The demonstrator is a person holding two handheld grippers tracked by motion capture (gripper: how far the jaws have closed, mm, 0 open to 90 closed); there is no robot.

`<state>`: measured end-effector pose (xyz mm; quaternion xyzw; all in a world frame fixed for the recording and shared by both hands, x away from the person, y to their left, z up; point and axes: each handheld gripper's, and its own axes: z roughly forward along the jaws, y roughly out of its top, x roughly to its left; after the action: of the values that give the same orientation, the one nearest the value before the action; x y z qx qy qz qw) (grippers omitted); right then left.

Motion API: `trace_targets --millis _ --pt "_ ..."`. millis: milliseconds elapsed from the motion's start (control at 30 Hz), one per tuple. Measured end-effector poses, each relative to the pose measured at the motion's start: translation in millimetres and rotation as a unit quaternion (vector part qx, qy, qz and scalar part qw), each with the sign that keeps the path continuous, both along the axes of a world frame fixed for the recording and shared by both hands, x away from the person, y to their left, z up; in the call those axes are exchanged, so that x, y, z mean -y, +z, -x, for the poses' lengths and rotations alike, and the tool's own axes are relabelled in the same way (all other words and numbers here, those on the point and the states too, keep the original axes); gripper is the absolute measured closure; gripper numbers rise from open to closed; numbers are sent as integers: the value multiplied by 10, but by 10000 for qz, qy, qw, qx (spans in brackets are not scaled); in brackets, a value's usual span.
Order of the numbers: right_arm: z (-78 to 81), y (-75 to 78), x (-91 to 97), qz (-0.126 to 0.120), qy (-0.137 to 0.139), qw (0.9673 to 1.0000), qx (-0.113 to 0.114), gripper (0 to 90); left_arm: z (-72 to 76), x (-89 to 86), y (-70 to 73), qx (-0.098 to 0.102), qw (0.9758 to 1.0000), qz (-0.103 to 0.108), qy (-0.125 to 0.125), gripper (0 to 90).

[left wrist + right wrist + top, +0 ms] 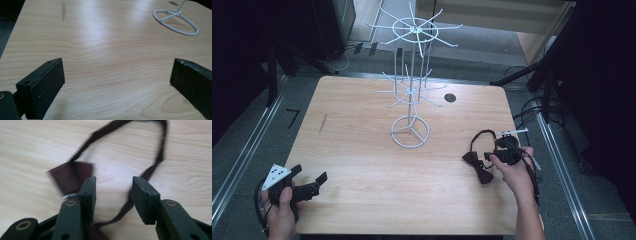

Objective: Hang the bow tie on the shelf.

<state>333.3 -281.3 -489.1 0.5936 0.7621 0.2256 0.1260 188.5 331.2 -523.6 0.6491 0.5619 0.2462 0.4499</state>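
Dark maroon bow tie point(478, 167) w/ looped strap lies flat on worktop point(362, 165), approx 4 o'clock. Right gripper point(113, 192) just above it, jaws partly open, strap running between, nothing gripped. White wire rack point(411, 80) at 12. Left gripper point(116, 85) at 8, jaws wide, empty.

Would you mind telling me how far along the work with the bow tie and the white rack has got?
Nothing looks done yet: the white wire rack stands bare on the table. In hand: the right gripper is low over the dark bow tie, jaws open around its strap, not closed. The left gripper waits open near the table's front left. Presumably grasping, lifting and hanging all remain.
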Motion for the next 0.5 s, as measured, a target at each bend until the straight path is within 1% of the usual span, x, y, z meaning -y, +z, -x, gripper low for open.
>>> trace_targets --millis 33,100,133,167,200,233,267,300,333,367,400,433,467,500 --pt "0 0 0 0 0 10000 0 558 0 0 0 0 10000 0 0 2" --pt "-78 1 38 -60 -145 9999 -5 542 0 1 0 5 10000 -4 -11 2" --pt "-78 1 38 -60 -145 9999 -5 542 0 1 0 5 10000 -4 -11 2" --pt "-125 2 61 -3 -330 9995 9 479 0 0 0 4 10000 0 -10 2" --pt "-125 2 61 -3 -330 9995 9 479 0 0 0 4 10000 0 -10 2" --pt "-152 -4 77 93 -449 9989 22 447 0 -1 0 4 10000 4 -12 2" --pt "-198 -21 113 202 -731 9971 -43 445 1 -2 0 8 10000 9 -12 2" --pt "-198 -21 113 202 -731 9971 -43 445 1 -2 0 8 10000 9 -12 2" --pt "-237 -53 156 111 -827 9964 -117 501 1 -2 -1 10 10000 11 -14 2" --pt "-237 -53 156 111 -827 9964 -117 501 1 -2 -1 10 10000 11 -14 2" --pt "-252 -72 165 89 -838 9963 -175 528 0 -2 0 7 10000 12 -11 2" --pt "-270 -100 169 92 -832 9961 -276 557 0 -1 -1 6 10000 15 -11 2" --pt "-293 -145 171 62 -792 9960 -400 607 -1 -2 -1 4 10000 10 -18 2" --pt "-304 -168 169 67 -773 9959 -475 656 -1 -2 -1 3 10000 10 -18 2"
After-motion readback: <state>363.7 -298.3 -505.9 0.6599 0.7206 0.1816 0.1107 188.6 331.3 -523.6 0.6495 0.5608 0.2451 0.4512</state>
